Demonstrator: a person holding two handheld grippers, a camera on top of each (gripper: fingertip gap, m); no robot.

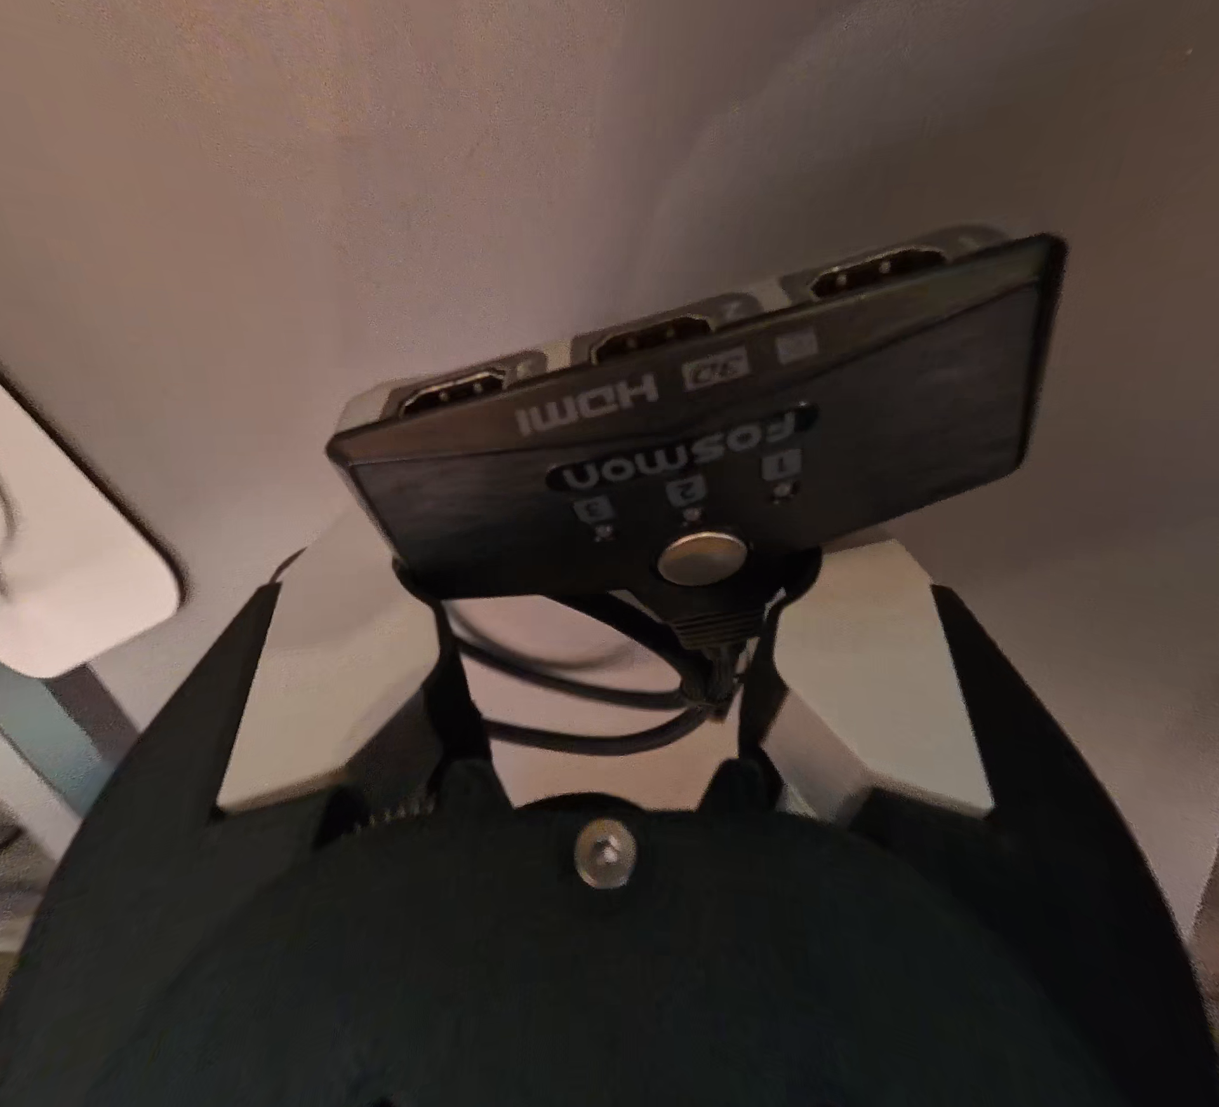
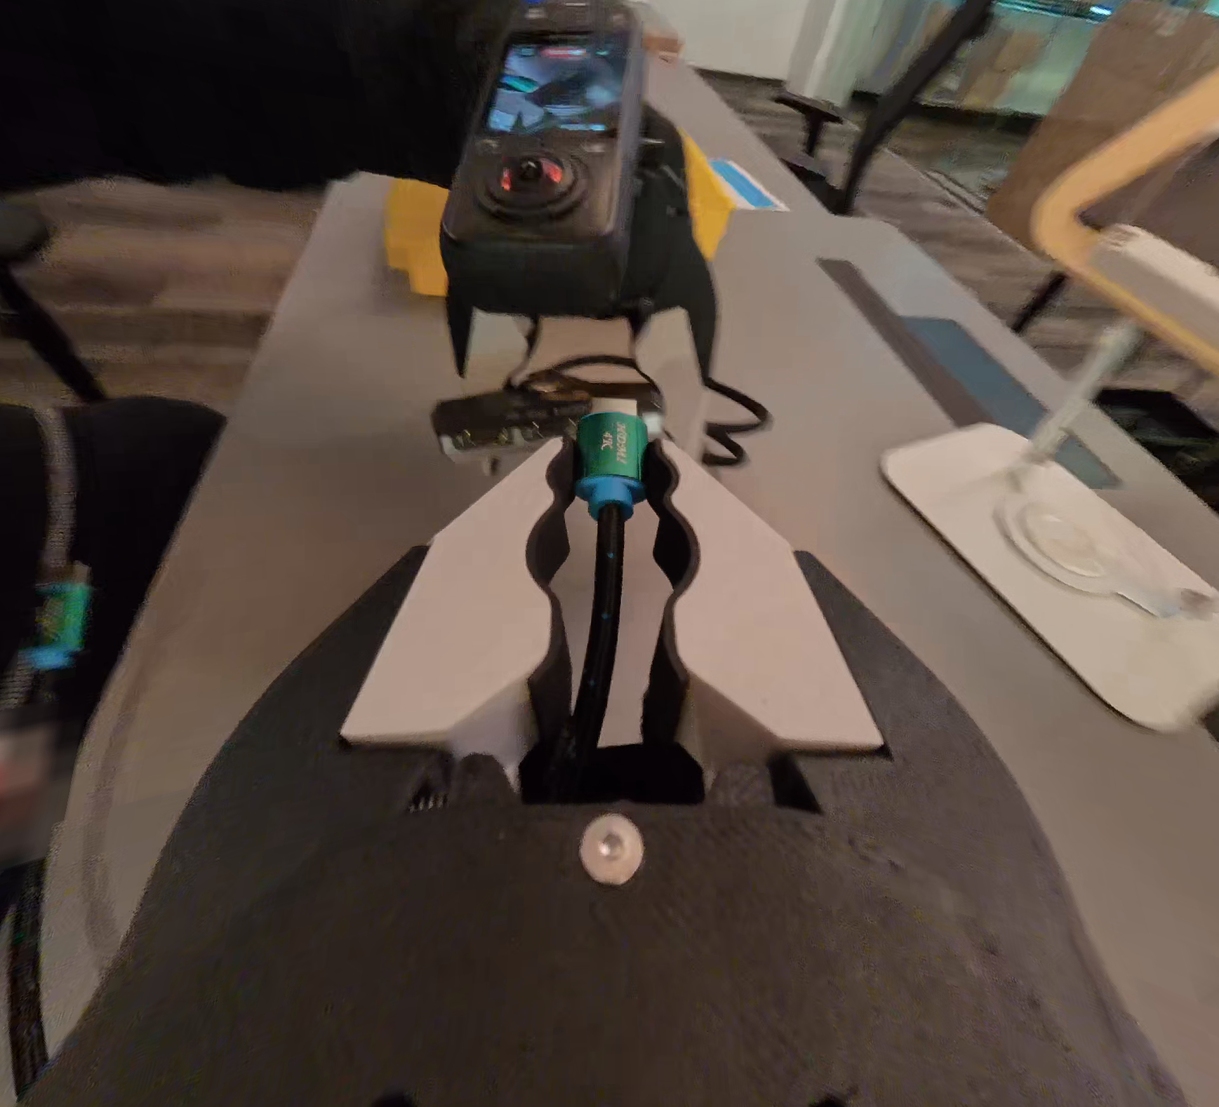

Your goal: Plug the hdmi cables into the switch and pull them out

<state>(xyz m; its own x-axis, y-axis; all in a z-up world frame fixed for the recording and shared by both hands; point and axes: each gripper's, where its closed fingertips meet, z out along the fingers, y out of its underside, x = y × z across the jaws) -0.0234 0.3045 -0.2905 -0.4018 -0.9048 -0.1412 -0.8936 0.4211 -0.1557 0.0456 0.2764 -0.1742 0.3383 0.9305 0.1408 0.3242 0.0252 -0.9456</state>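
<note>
Green plug point(image 2: 607, 445) in right tool point(image 2: 610, 448), pointing at switch point(image 2: 508, 422)

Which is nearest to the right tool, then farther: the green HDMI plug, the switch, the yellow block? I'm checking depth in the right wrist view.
1. Green HDMI plug: gripped at the right tool's tips.
2. Switch: just ahead of the tips, slightly left, held by the left tool.
3. Yellow block: farthest, behind the left tool on the table.

Ahead of switch point(image 2: 547, 422): right claw point(image 2: 610, 468) and its green plug point(image 2: 608, 448) fill the approach.
Behind switch: left claw point(image 2: 580, 349), coiled black cable point(image 2: 732, 415) crowding in.
Right of switch: white lamp base point(image 2: 1029, 554), open counter point(image 2: 824, 468) between.
Left of switch: bare counter to the edge.
</note>
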